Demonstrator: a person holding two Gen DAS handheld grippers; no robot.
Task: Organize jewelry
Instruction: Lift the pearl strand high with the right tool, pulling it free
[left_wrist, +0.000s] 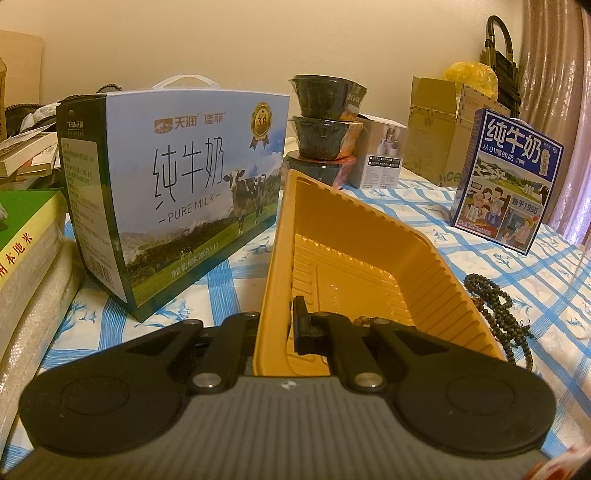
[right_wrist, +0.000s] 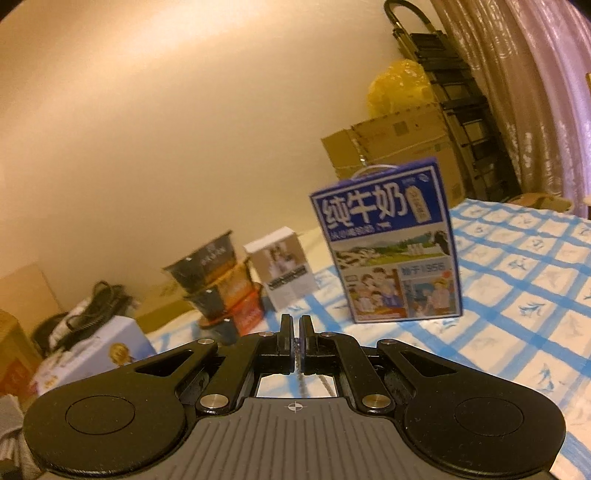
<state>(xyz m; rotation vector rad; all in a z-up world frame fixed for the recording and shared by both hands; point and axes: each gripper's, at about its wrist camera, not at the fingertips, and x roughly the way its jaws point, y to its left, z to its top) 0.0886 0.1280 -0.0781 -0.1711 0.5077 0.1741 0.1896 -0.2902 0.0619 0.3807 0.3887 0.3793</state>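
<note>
Left hand-held gripper clamps the tray, right one pinches a chain.

Left of the yellow tray stands the pure-milk carton; the left hand-held gripper is closed on the tray's near wall; the dark bead strand lies just right of the tray on the checked cloth. The right hand-held gripper grips a thin chain, raised before the blue milk carton.
</note>
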